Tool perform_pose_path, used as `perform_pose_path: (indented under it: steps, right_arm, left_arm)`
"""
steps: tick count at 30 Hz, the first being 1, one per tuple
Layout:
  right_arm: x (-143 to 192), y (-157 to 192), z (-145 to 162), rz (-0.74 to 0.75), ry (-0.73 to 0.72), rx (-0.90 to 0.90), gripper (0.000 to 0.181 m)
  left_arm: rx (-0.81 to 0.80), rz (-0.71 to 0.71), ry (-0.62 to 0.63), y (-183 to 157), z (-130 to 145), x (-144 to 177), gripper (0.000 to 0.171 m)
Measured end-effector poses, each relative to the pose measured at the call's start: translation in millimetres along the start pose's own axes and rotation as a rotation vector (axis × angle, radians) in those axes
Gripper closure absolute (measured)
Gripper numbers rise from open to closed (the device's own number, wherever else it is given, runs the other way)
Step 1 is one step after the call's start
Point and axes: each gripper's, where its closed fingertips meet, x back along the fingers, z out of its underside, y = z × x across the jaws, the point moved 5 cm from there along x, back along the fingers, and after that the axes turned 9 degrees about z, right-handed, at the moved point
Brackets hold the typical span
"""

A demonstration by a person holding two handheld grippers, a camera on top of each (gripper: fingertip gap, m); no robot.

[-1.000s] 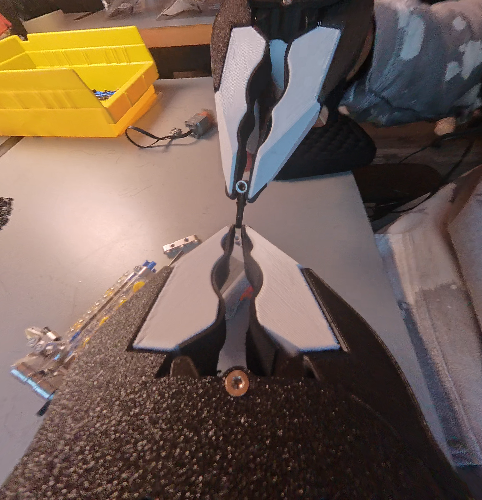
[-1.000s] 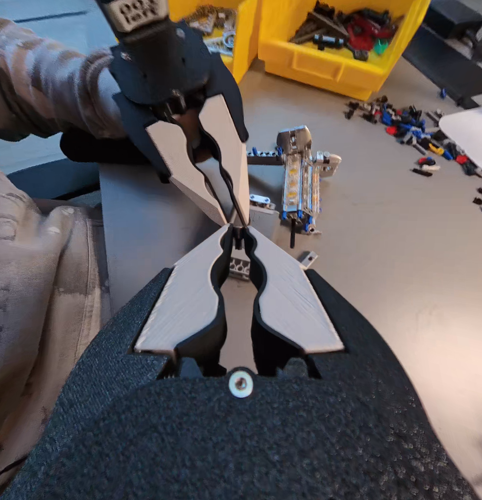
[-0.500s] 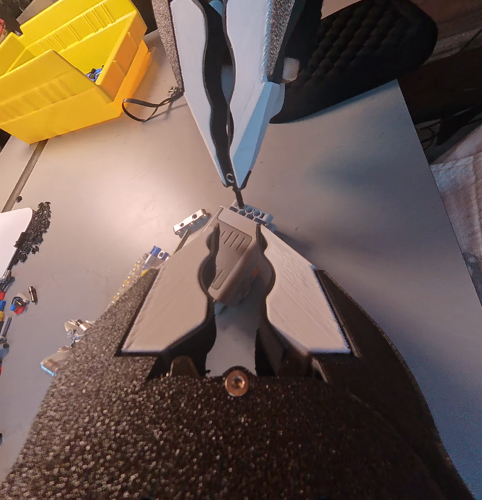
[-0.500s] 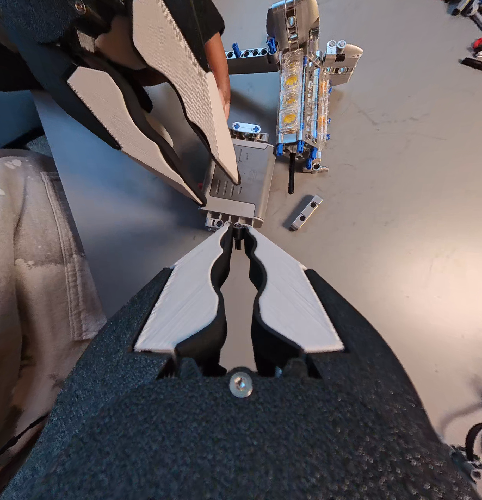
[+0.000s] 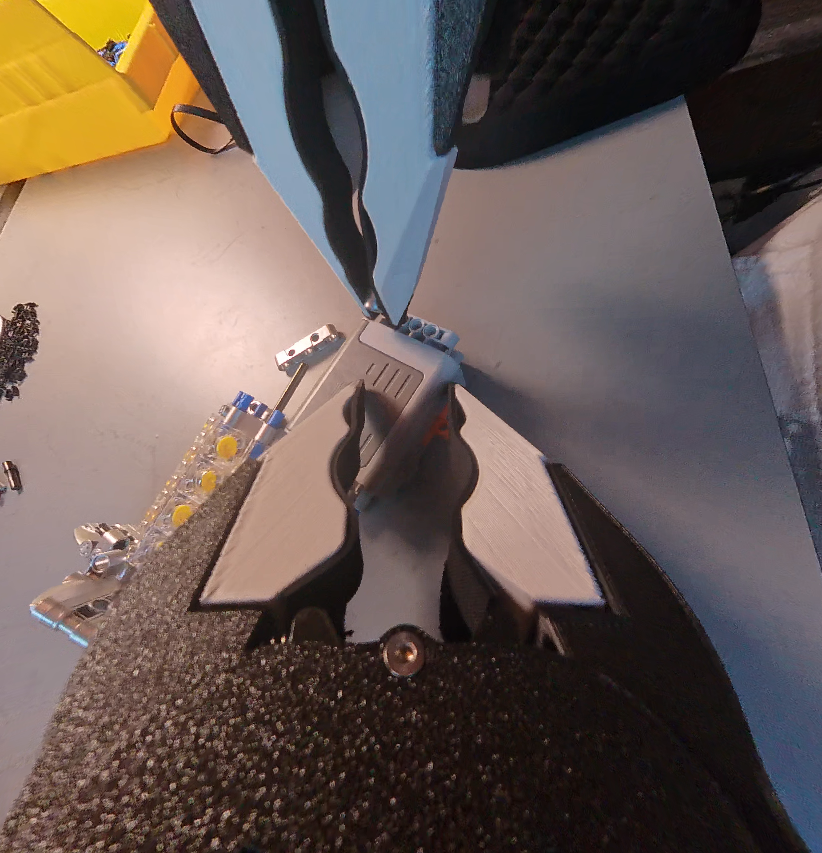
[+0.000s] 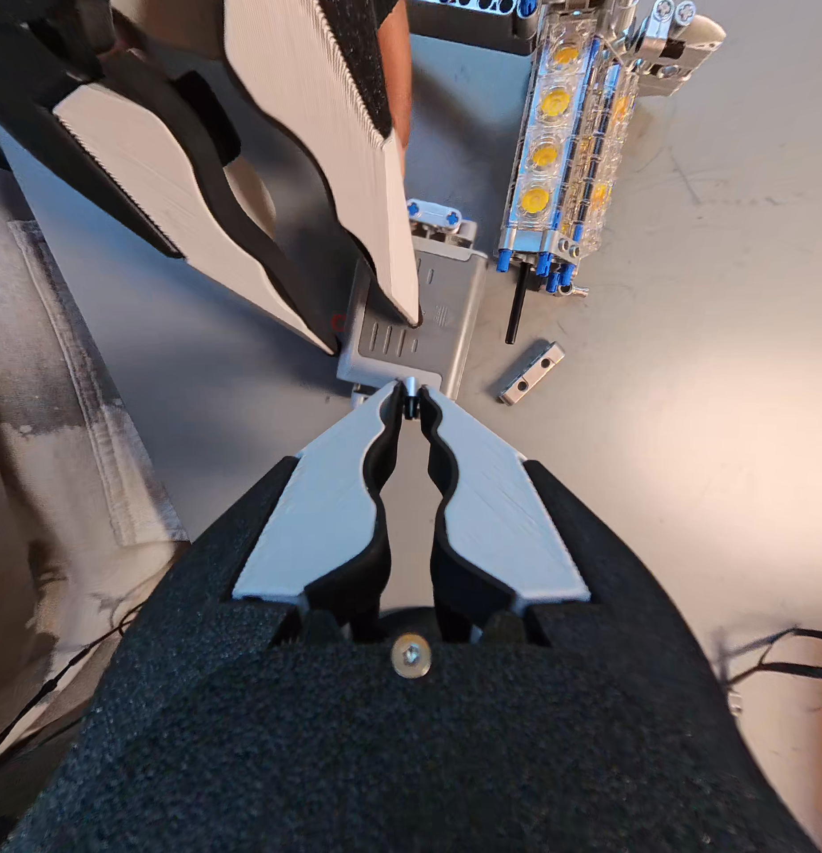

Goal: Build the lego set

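Note:
A grey box point(image 6: 418, 318) with slots in its top lies flat on the grey table point(image 6: 677, 415). My left gripper point(image 5: 405, 392) is open, its fingers straddling the box point(image 5: 390, 369): one finger over the top face, the other along the side with an orange mark. It also shows in the right wrist view point(image 6: 372, 337). My right gripper point(image 6: 410, 398) is shut on a small black pin point(image 6: 411, 400) with a grey tip, held against the box's near end. In the left wrist view its tips point(image 5: 385, 314) meet the box beside a pale holed beam point(image 5: 427, 330).
A clear cylinder assembly with yellow discs point(image 6: 566, 138) point(image 5: 201, 480) lies beside the box, with a black axle point(image 6: 515, 304) and a short grey beam point(image 6: 531, 371) point(image 5: 310, 344). Yellow bins point(image 5: 53, 101), loose small parts point(image 5: 7, 364) and a black cable point(image 5: 192, 129) lie farther off. The table edge point(image 5: 741, 323) is close. The grippers are tip to tip, or close to it.
A second ago both grippers held the black pin between them in the air. The left let go and opened. Both came down, the left over the grey box, the right's pin to its end.

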Motion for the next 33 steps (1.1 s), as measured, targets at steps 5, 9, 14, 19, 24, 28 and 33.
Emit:
perform_pose_path:
  steps: [5,9,14,19,24,28,33]
  right_arm:
    - [0.0,-0.4,8.9,0.007,-0.125,-0.114,0.176]
    - [3.9,1.6,23.7,-0.003,-0.354,-0.267,0.176]
    - [13.0,1.5,25.6,0.089,-0.584,-0.28,0.176]
    - [4.8,2.3,25.7,0.048,-0.54,-0.283,0.176]
    - [0.8,0.4,27.4,0.042,-0.504,-0.292,0.176]
    - [-0.3,-0.1,28.5,0.05,-0.499,-0.284,0.176]
    - [0.7,0.8,30.0,0.055,-0.492,-0.257,0.176]
  left_arm:
    - [0.003,-0.015,-0.006,-4.8,-2.1,-1.8,0.142]
    - [0.027,-0.017,-0.008,-5.0,-2.2,-1.8,0.143]
    - [0.031,-0.019,-0.012,-5.0,-2.3,-1.7,0.143]
    - [0.05,-0.019,-0.021,-4.5,-3.1,-2.2,0.143]
    - [0.057,-0.018,-0.022,-4.3,-3.0,-2.1,0.143]
    - [0.061,-0.017,-0.027,-4.3,-2.6,-2.0,0.144]
    - [0.065,-0.015,-0.027,-4.4,-2.5,-1.9,0.144]
